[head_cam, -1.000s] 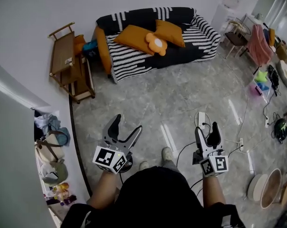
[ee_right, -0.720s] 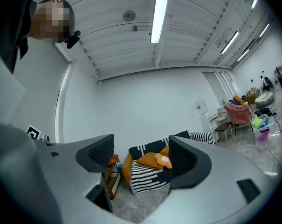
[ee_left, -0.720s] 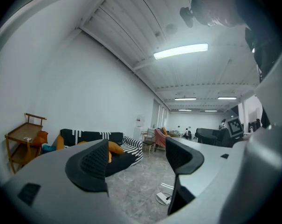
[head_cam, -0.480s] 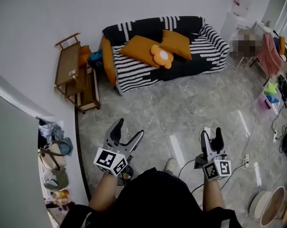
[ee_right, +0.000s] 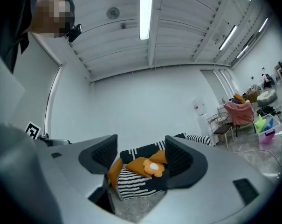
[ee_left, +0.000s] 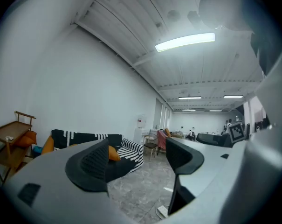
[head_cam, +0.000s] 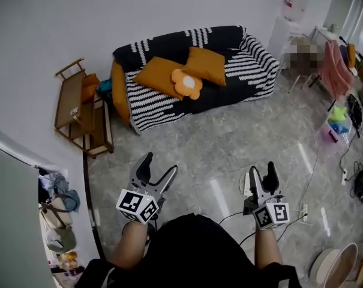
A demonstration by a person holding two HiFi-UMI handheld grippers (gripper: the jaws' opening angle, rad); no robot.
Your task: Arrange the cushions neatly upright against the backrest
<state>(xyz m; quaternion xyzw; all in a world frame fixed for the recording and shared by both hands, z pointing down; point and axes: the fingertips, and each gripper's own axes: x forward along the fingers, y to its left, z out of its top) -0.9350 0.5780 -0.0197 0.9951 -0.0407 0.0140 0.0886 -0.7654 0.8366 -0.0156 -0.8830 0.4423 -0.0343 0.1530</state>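
Facing the sofa (head_cam: 157,95), left gripper (head_cam: 160,164) spreads empty jaws wide; right gripper (head_cam: 262,169) jaws, empty, have been narrowing.

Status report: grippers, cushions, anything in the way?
Left gripper open, empty. Right gripper open, empty, jaws just closing slightly. Orange cushions slumped on sofa. Power strip underfoot.

Bright ceiling strip lights (ee_right: 144,10); fisheye edges bend, floor (head_cam: 229,155) glares
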